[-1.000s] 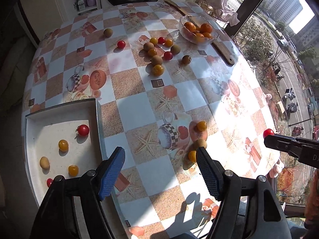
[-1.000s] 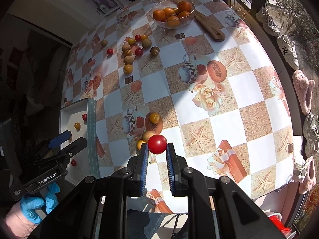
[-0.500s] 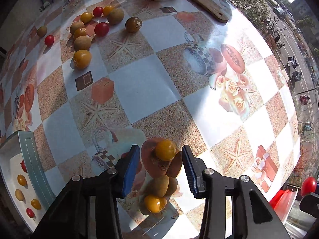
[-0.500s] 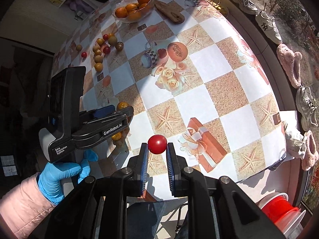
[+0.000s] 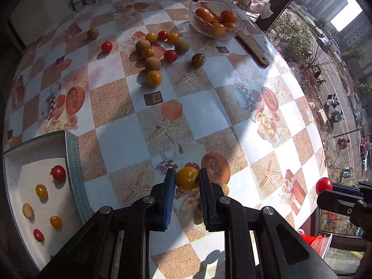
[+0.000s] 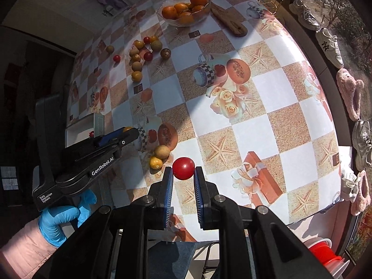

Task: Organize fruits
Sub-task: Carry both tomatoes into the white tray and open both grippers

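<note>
My left gripper (image 5: 186, 180) is shut on a yellow-orange tomato (image 5: 187, 178) and holds it above the patterned table. My right gripper (image 6: 183, 171) is shut on a red tomato (image 6: 183, 168), held above the table's near edge; it also shows in the left wrist view (image 5: 323, 184). A white tray (image 5: 14, 162) at the left holds several small red and yellow tomatoes. A brown fruit (image 6: 162, 151) and a yellow tomato (image 6: 155, 162) lie on the table below the left gripper (image 6: 126, 134). A cluster of loose fruits (image 5: 153, 55) lies farther back.
A glass bowl of oranges (image 5: 216, 22) stands at the far side, with a wooden board (image 5: 252, 45) beside it. Shoes and slippers (image 6: 348, 93) lie on the floor to the right of the table. A red container (image 6: 325, 254) stands below the near edge.
My left gripper has shut on the yellow-orange tomato and lifted it off the table. My right gripper still holds the red tomato and has shifted slightly.
</note>
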Tool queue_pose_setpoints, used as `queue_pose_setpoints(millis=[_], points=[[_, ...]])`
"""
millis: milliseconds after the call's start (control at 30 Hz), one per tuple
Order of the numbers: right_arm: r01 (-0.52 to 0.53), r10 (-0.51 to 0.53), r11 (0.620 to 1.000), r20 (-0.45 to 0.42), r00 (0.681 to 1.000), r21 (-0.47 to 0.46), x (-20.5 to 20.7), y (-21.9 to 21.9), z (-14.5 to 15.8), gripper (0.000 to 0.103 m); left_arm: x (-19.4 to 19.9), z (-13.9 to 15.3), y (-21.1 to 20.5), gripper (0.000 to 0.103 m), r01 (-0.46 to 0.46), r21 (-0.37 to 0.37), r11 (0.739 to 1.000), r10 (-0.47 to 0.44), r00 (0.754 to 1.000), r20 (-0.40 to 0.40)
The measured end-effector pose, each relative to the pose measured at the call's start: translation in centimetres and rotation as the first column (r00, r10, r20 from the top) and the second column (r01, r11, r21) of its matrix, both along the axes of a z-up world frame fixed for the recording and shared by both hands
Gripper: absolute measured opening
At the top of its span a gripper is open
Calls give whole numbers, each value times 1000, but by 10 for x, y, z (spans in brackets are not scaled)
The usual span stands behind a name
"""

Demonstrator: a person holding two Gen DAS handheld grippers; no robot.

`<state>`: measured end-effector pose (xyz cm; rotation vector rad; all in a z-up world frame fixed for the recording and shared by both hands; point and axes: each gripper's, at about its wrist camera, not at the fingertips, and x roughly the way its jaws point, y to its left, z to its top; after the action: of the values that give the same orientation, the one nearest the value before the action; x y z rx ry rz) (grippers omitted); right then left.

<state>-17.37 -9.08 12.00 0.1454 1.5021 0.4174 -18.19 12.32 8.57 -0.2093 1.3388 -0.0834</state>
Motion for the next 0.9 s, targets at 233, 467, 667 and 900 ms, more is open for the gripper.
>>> queue_pose_setpoints(millis=[233,467,667,900], points=[[-156,156,988,11,988,14,-3,66,4,20,-59,16,65,22,-190,19,982,190,982,24],[-343,343,939,3,939,22,-19,147,1,20,-134,0,124,22,-379,37,925,380,925,-17],[-485,485,874,-35,874,23,-39,216,-15,20,-171,-25,150,22,-470,47,881,472,879,-67],[-576,573,817,-85,815,-7,-53,275,-46,20,-173,-49,150,22,-471,64,880,475,875,-91]])
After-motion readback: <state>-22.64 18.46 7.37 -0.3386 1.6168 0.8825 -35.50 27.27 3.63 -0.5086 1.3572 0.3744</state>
